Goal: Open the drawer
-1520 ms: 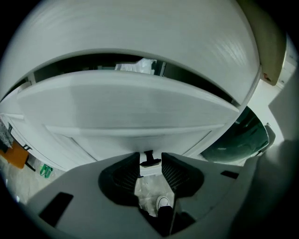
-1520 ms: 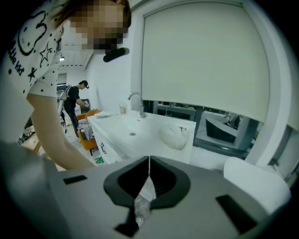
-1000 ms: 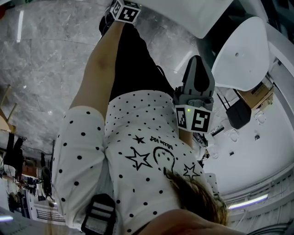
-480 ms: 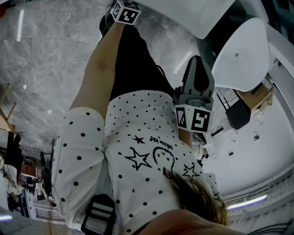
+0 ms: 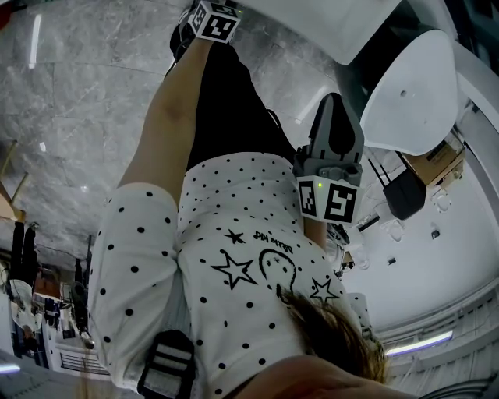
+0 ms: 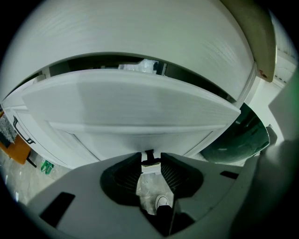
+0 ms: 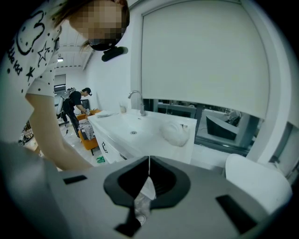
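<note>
Almost nothing has shifted in the head view since the earlier frame. The left gripper (image 5: pixel 214 20) and right gripper (image 5: pixel 330 160) sit where they were. Left gripper view: jaws pinch the small black handle (image 6: pixel 149 155) of the white drawer (image 6: pixel 131 112), already ajar — best pulled straight back, level. Right gripper view: jaws together, empty — best kept clear.

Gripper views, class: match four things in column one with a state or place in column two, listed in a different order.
Column one:
1. left gripper
2. right gripper
3. drawer
4. tap

Column two:
A. fingers together, nothing between them
B. stands at the basin
C. fingers closed on the black handle
D. pulled partly out

Pairs: 1-C; 2-A; 3-D; 4-B
</note>
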Demonstrator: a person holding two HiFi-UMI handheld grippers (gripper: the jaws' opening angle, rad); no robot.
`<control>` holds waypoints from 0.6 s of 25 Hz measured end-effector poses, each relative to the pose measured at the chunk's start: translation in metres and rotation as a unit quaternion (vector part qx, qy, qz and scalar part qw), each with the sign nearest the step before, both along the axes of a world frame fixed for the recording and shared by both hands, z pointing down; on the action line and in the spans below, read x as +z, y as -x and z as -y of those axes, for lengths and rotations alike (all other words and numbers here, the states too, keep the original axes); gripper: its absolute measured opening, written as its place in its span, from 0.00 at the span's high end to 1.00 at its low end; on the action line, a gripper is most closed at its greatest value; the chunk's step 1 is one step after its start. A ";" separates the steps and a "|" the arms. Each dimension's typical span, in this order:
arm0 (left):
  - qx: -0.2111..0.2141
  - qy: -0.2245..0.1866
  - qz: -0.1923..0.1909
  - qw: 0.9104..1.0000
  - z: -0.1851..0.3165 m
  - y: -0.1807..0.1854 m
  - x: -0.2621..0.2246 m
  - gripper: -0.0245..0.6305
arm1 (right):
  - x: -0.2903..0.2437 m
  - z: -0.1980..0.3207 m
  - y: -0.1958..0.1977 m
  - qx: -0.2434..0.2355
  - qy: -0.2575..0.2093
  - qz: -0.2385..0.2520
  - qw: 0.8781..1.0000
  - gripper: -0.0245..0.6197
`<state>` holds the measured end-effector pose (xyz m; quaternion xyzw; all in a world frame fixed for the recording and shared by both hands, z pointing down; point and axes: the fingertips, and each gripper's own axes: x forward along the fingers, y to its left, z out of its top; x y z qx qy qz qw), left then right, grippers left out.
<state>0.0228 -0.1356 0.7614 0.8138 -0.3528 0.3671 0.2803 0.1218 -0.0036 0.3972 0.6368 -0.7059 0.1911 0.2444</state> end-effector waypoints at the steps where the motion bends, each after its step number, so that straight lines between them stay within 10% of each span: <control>1: 0.000 0.000 0.000 1.000 -0.001 0.000 0.000 0.76 | 0.000 0.000 0.001 0.000 0.000 0.000 1.000 0.94; 15: 0.002 0.005 0.000 1.000 -0.014 0.009 0.002 0.76 | 0.001 -0.001 0.009 -0.003 -0.001 -0.001 1.000 0.94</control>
